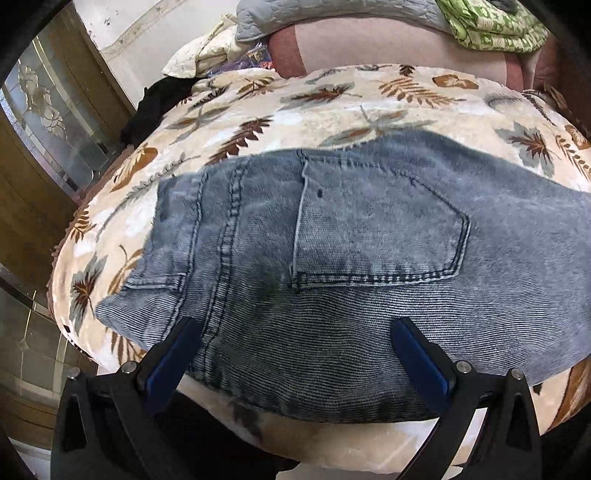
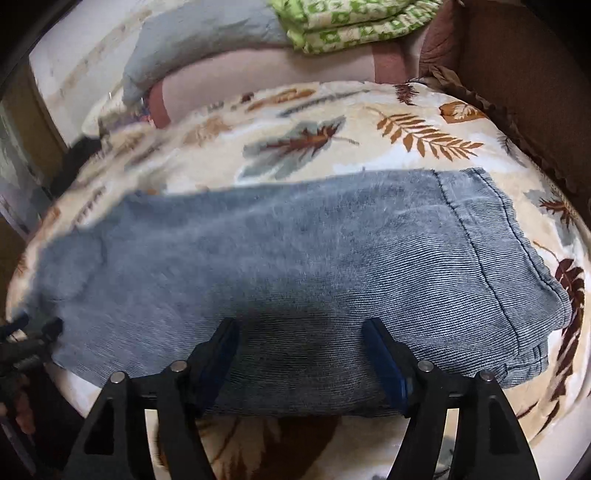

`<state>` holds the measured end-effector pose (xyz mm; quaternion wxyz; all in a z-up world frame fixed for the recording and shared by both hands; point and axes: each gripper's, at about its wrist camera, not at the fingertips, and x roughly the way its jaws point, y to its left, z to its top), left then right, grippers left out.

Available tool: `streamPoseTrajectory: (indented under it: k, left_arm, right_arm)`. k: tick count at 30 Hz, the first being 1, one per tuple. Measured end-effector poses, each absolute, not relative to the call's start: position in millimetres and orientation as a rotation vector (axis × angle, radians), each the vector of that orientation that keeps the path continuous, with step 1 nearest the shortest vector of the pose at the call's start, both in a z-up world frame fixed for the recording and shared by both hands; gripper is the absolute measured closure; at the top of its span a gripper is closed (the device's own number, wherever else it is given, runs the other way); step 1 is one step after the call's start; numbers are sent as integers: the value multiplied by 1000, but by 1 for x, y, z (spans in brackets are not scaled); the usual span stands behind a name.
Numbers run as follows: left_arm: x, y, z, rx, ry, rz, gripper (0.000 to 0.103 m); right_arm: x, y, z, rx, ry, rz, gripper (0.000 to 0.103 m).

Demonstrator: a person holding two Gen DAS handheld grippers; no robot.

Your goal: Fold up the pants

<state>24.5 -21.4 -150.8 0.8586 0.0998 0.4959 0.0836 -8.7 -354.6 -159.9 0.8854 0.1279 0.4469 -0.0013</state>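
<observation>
A: Pants point(image 1: 351, 266), denim, one pair. We log them lying flat across the leaf-print blanket point(image 1: 332, 96) on the bed, seat end under the left gripper point(image 1: 295, 365), leg ends under the right gripper point(image 2: 301, 365).

B: Jaws first. On the left we see them standing wide, both blue pads clear of the cloth, nothing pinched between them; the near edge of the denim lies just below.

A: Same entry for the right: jaws wide, straddling the near edge, gripping nothing. We judge both are set over that long near edge so each can take one end of it and carry it across in step.

B: Outward on the left: back pocket point(image 1: 380, 229) facing up, the seat seam to its left, waistband toward the left edge of the bed. The legs look already laid one on the other, though we cannot tell for certain.

A: Outward on the right: stitched hems point(image 2: 509, 254), the lower one peeking out near the corner. We would note that the layers could slip apart if only the top one is caught.

B: Surroundings, catalogued: green patterned quilt point(image 2: 354, 22) folded at the head, grey pillow point(image 2: 192, 40), pink bolster point(image 1: 388, 44), a dark garment point(image 1: 162, 99) at the far left, a glazed wooden door point(image 1: 44, 122) beyond.

A: Obstructions: none on the blanket beyond the pants; all of it sits well apart from the fold path.
</observation>
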Motion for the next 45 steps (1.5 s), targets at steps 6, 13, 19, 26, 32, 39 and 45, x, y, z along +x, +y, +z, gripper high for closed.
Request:
streamPoseTrajectory:
  k: [6, 13, 19, 26, 32, 39, 45]
  left_arm:
    - [17, -39, -130, 172, 1013, 97, 0]
    - [16, -87, -132, 230, 1012, -39, 0]
    - [23, -87, -163, 220, 1134, -36, 0]
    - [22, -76, -147, 208, 1114, -31, 0]
    - [36, -50, -131, 156, 1078, 22, 0]
    - [56, -4, -129, 116, 1062, 168, 0]
    - [62, 21, -144, 71, 1092, 208, 0]
  right_arm:
    - [-41, -420, -136, 525, 737, -93, 29]
    - [-54, -482, -158, 797, 746, -172, 29]
    - [-62, -504, -174, 947, 739, -150, 45]
    - [-62, -483, -154, 819, 758, -252, 55]
    - [-15, -467, -133, 735, 721, -186, 55]
    - [66, -438, -160, 681, 890, -68, 55]
    - [92, -416, -175, 580, 971, -141, 54]
